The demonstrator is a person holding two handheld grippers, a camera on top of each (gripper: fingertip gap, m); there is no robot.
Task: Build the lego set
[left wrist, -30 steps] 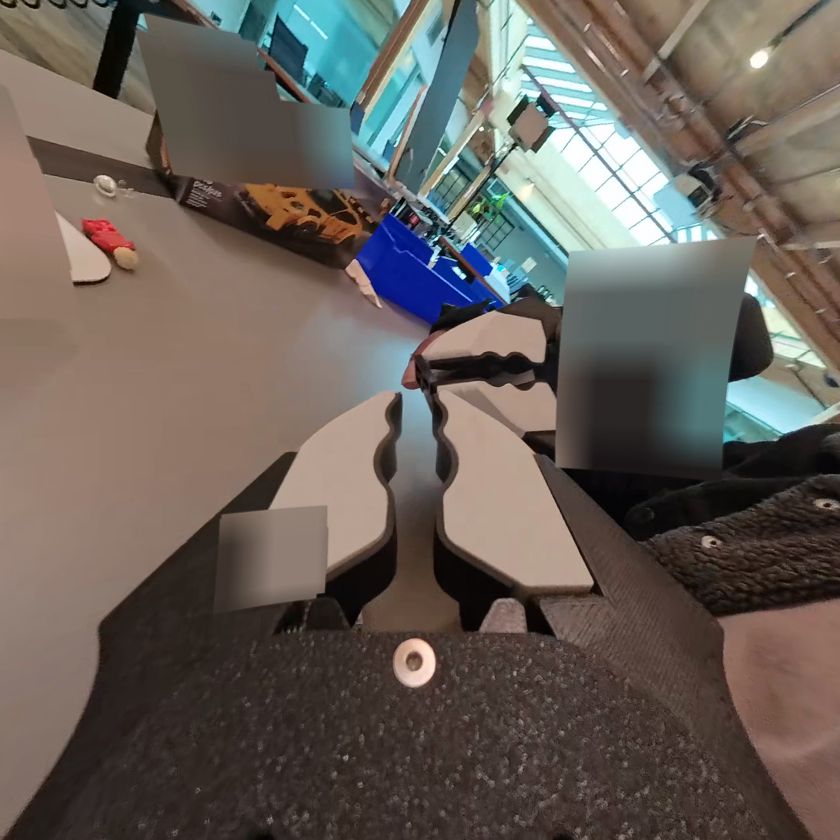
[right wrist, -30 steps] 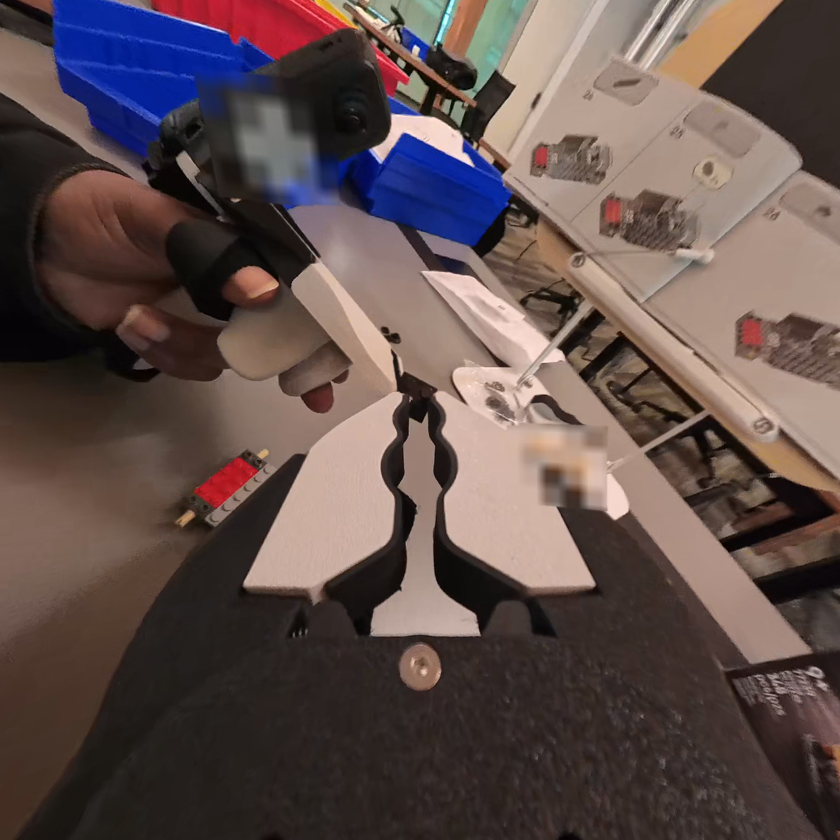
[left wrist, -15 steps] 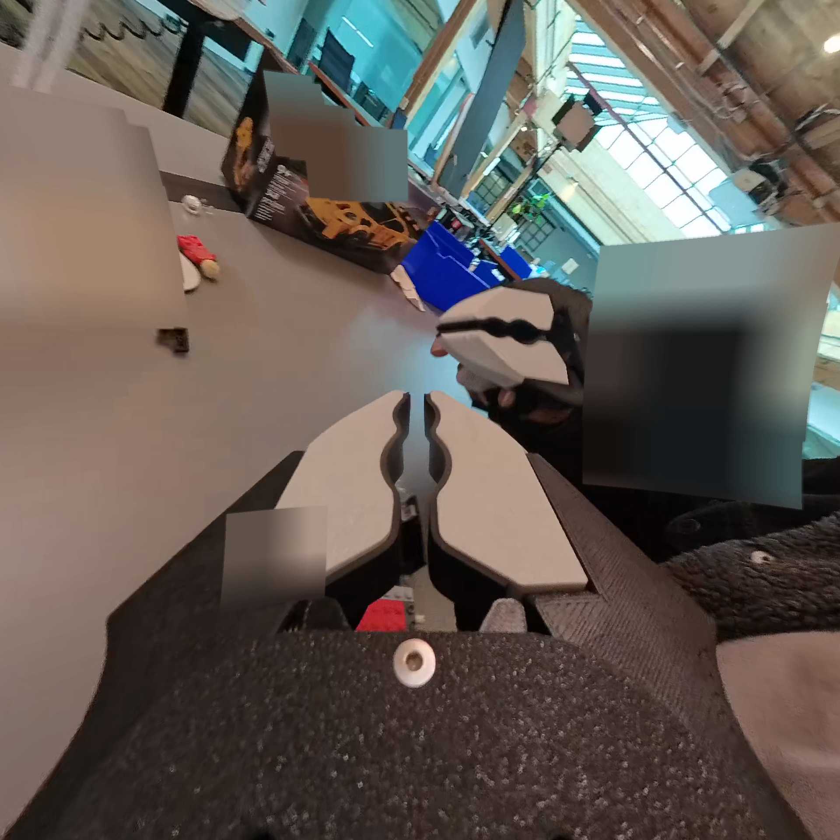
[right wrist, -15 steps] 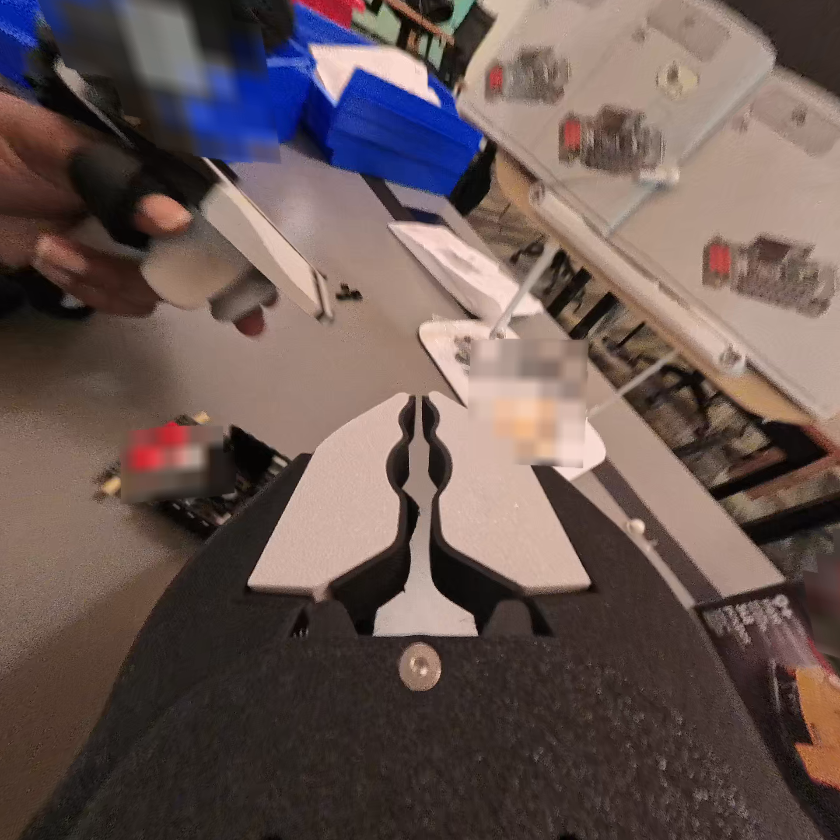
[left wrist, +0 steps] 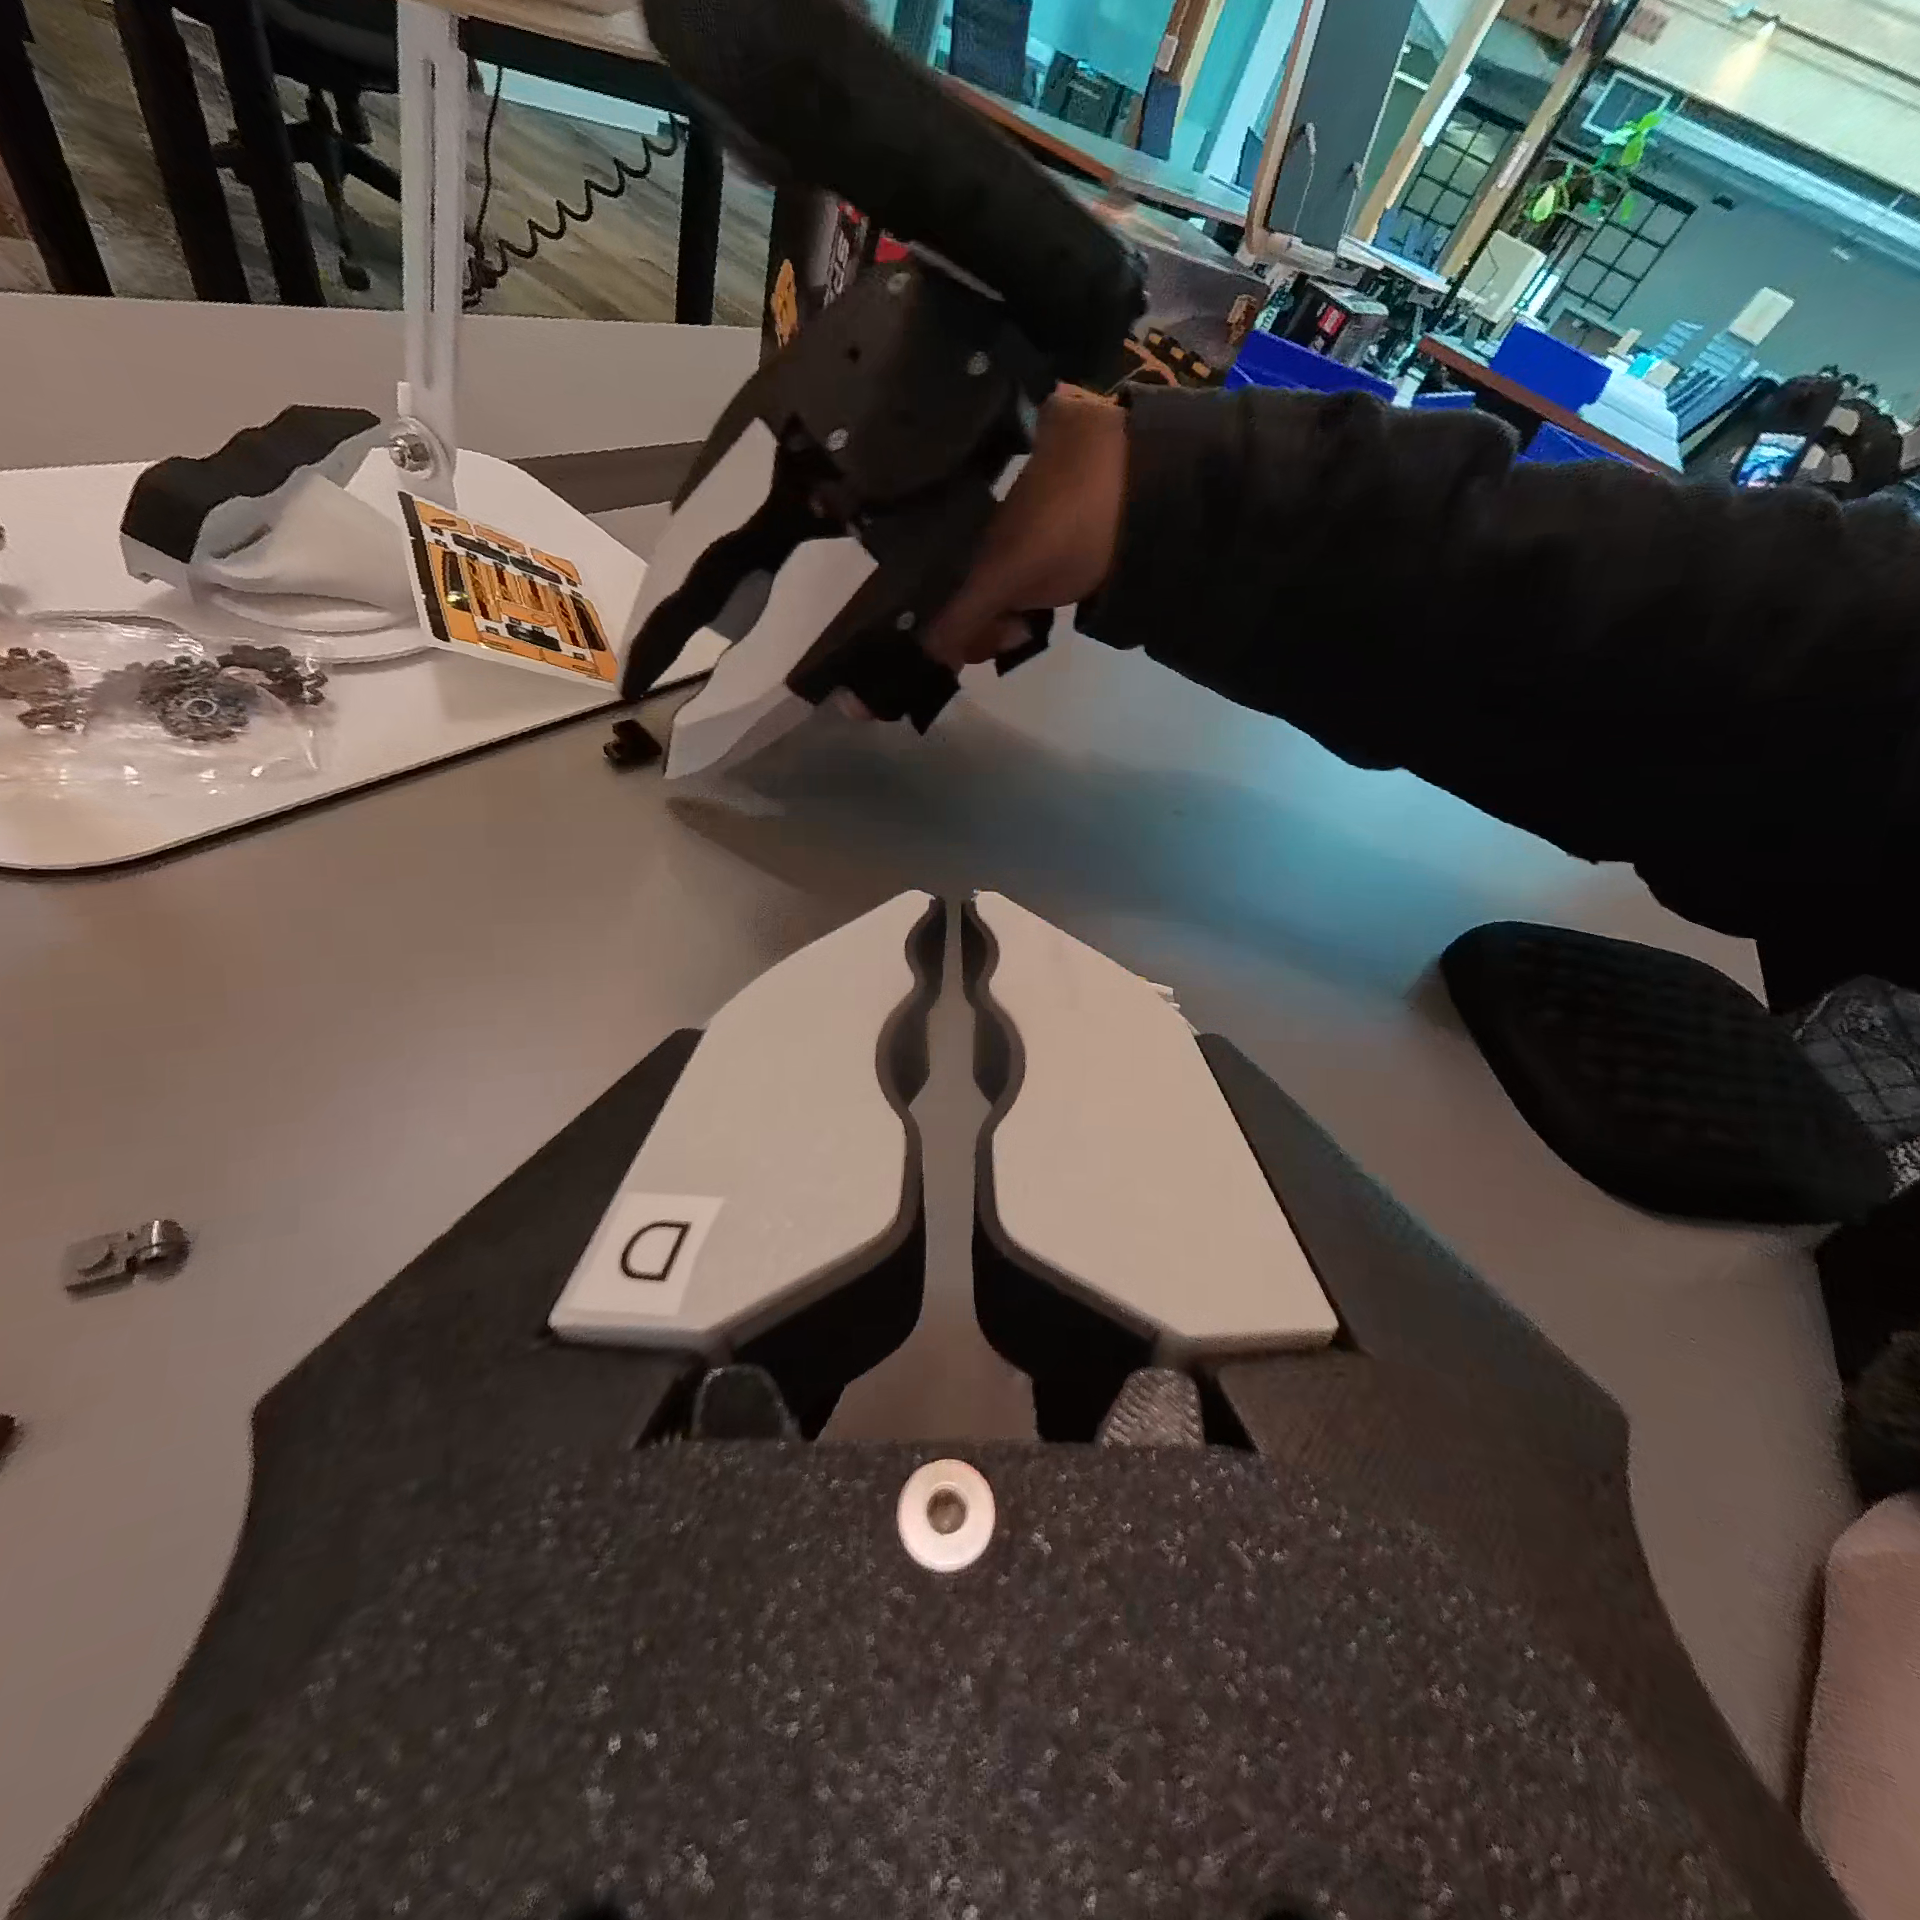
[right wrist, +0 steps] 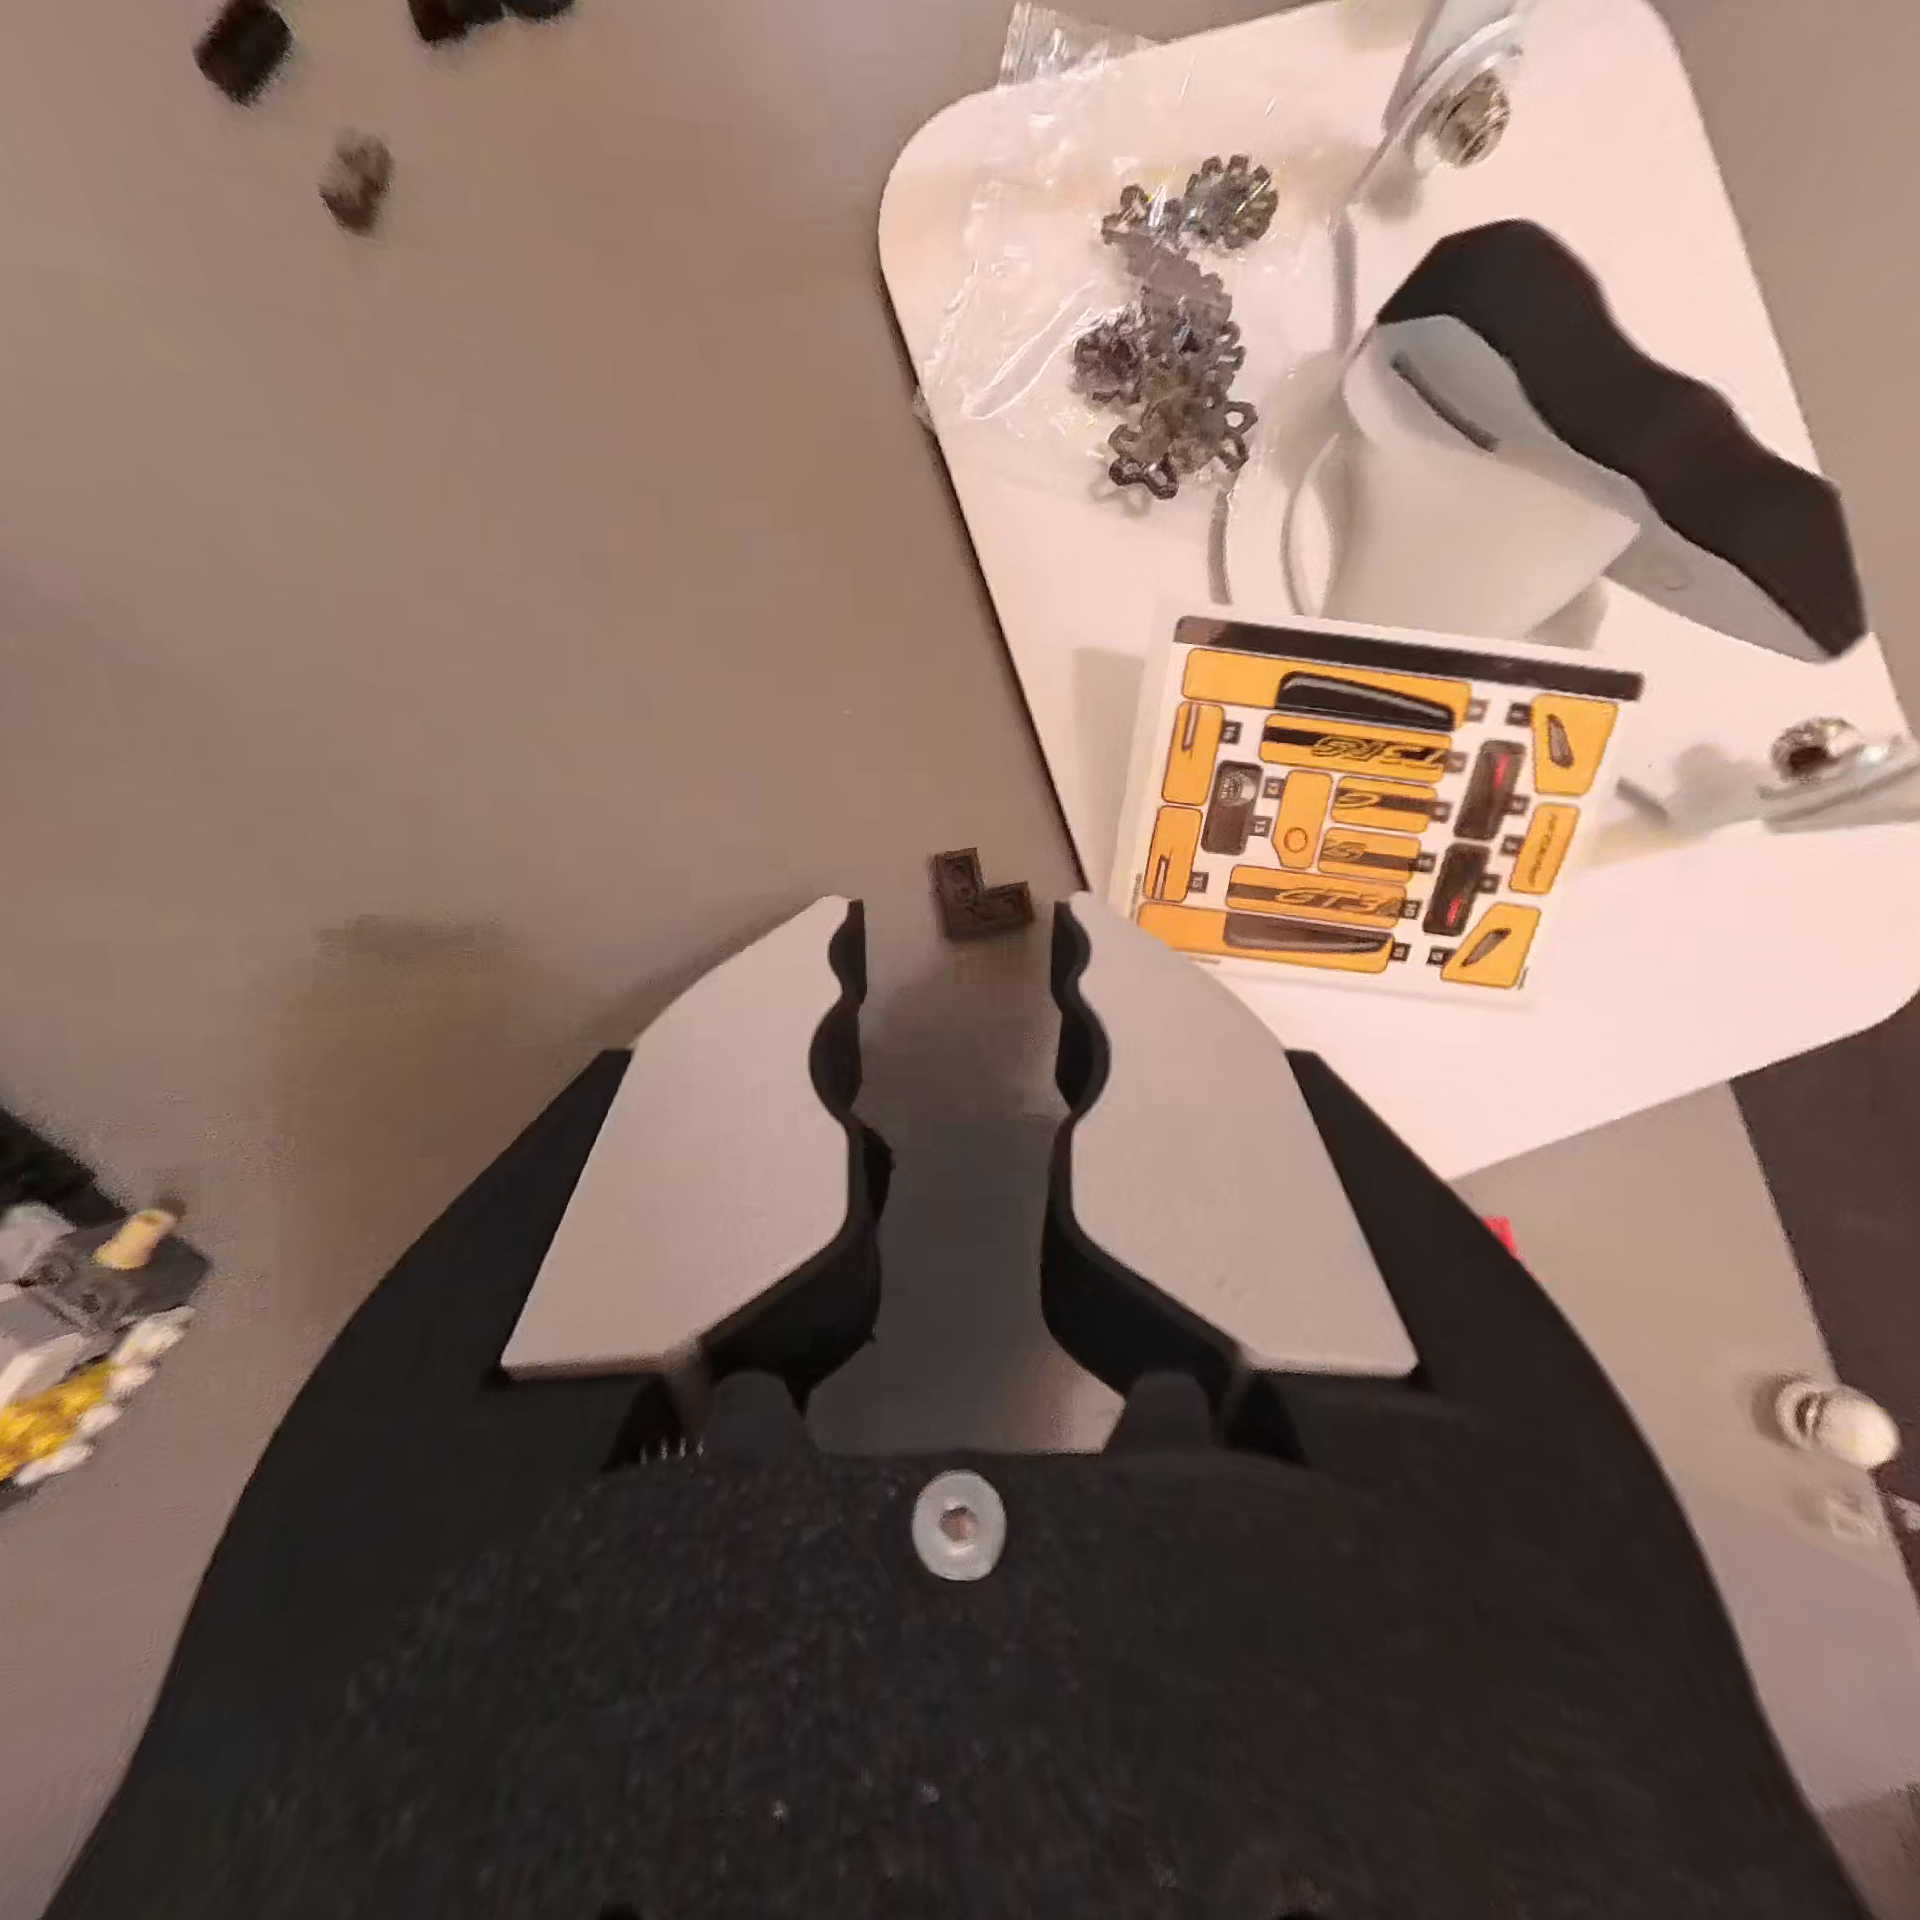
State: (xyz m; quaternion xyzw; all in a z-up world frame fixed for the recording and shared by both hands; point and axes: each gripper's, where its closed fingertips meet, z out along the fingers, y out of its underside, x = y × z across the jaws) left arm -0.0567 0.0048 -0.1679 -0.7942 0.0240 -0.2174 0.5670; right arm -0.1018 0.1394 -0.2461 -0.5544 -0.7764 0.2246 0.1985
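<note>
**Operator:** Swinging down and across since a second ago, my right gripper [right wrist: 956, 914] is now pointing almost straight down at the grey surface [right wrist: 468, 623], and its fingers, nearly together then, are standing apart. Just past their tips a small dark L-shaped piece [right wrist: 979, 896] is lying flat, close beside the white board's [right wrist: 1714, 1039] near-left edge.

**Observer:** So you're going for that piece?

**Operator:** I'm judging so: it's lining up between the open fingers, untouched so far. Seen from the left wrist, the right gripper is hanging tip-down over the same piece [left wrist: 632, 744].

**Observer:** And the left gripper [left wrist: 954, 906]?

**Operator:** It's idling low over the surface with its fingers almost together, gripping nothing.

**Observer:** Anything crowding you?

**Operator:** On the board, the yellow sticker sheet [right wrist: 1371, 821] is sitting just right of the piece, and a clear bag of dark gear-like parts [right wrist: 1164, 343] is lying farther off. A part-built grey and yellow assembly [right wrist: 83, 1320] is waiting near left. The board edge is the tight spot for my right finger.
</note>
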